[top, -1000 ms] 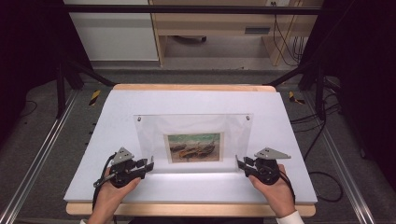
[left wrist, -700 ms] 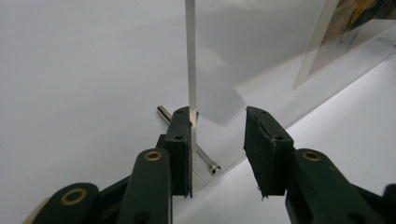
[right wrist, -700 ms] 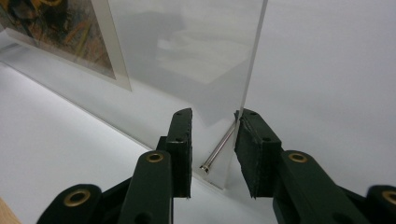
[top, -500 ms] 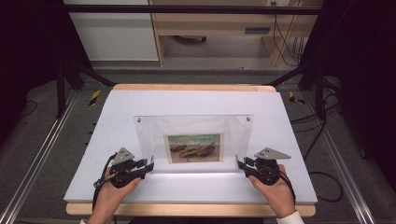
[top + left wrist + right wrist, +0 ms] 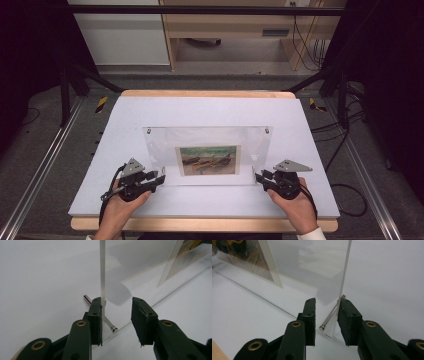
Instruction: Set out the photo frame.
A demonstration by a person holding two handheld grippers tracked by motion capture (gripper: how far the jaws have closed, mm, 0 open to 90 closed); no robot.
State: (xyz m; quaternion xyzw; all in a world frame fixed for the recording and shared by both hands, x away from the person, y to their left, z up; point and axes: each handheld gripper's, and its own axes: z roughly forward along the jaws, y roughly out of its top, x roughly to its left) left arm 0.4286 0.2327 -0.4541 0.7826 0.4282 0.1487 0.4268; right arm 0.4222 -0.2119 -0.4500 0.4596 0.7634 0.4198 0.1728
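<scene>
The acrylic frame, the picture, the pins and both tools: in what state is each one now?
Acrylic frame: standing upright on the white board, its edge between each tool's jaws.
Picture: inside the frame, facing the person.
Left tool: open, one jaw against the panel edge.
Right tool: open around the panel edge.
Left pin: through the frame's lower corner.
Right pin: through the other lower corner.

Frame: clear glossy plastic panel, smooth, with polished metal pins at its lower corners and a matt paper print inside. Table: matt white top, pale wood edge. Jaws: matt black plastic, brass-coloured rivets.
</scene>
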